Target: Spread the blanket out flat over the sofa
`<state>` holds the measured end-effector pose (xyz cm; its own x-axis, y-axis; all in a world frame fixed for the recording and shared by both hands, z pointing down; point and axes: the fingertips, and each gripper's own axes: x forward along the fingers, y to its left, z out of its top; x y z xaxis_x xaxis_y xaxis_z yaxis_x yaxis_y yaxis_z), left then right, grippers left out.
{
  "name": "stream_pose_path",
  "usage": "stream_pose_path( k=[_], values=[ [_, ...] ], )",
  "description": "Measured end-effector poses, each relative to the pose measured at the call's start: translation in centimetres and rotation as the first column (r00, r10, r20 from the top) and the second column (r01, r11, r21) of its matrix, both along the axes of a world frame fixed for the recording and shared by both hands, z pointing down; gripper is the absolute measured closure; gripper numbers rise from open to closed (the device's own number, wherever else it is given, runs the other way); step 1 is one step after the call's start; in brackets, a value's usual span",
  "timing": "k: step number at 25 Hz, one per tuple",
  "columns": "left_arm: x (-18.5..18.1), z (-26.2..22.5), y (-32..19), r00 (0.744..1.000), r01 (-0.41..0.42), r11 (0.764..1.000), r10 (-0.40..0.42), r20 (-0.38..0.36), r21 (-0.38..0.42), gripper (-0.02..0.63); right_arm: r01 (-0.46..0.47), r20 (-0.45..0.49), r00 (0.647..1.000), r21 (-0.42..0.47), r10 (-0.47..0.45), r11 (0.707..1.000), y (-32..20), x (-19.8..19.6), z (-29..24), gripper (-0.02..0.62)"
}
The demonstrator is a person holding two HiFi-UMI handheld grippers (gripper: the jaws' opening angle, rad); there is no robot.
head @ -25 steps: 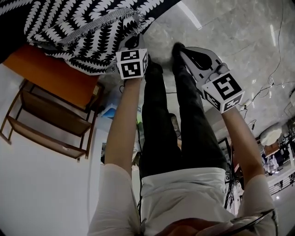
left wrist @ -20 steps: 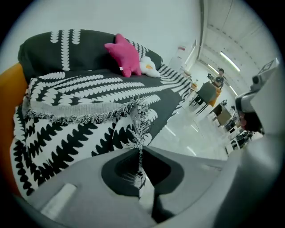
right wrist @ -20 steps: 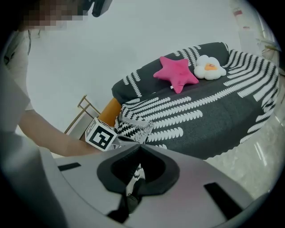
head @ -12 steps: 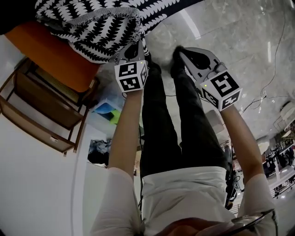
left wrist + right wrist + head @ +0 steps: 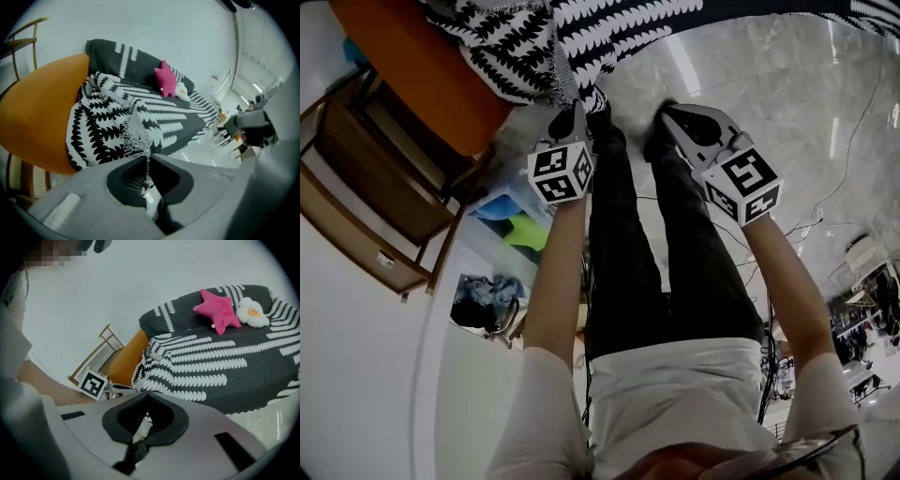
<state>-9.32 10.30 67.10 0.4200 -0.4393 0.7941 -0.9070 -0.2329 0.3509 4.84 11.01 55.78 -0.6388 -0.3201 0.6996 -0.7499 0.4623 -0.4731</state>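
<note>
The black-and-white patterned blanket point(image 5: 581, 37) lies rumpled over the dark sofa and its orange arm point(image 5: 422, 66). My left gripper point(image 5: 577, 111) is shut on the blanket's fringed edge, which hangs off the sofa's front. In the left gripper view the fabric point(image 5: 140, 112) runs from the sofa down into the closed jaws of the left gripper point(image 5: 146, 158). My right gripper point(image 5: 664, 111) is beside it over the floor, shut with nothing in it. In the right gripper view the right gripper's point(image 5: 145, 393) tips meet short of the blanket point(image 5: 211, 366).
A pink star pillow point(image 5: 218, 308) and a white flower pillow point(image 5: 253, 310) rest on the sofa's back. A wooden shelf point(image 5: 366, 187) stands by the orange arm. Blue and green items point(image 5: 511, 220) and cables point(image 5: 834, 187) lie on the marble floor. My legs point(image 5: 628, 234) stand between the grippers.
The head view has swung, so the sofa arm and shelf shifted up and left. The left gripper dropped slightly, still holding the blanket edge. The right gripper barely moved.
</note>
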Motion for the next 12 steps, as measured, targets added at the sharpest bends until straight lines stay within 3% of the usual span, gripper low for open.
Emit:
stream_pose_path(
  k=[5,12],
  values=[
    [-4.8,-0.2,1.9,0.993,0.121,0.993,-0.121,-0.008,-0.008,0.583,0.06,0.001,0.998,-0.004,-0.06,0.998,0.3,-3.3,0.0,0.591],
    [-8.7,-0.6,4.4,0.975,0.224,0.975,-0.224,-0.007,-0.005,0.583,0.151,0.006,0.989,-0.009,-0.151,0.989,0.4,-6.3,0.2,0.591]
  ],
)
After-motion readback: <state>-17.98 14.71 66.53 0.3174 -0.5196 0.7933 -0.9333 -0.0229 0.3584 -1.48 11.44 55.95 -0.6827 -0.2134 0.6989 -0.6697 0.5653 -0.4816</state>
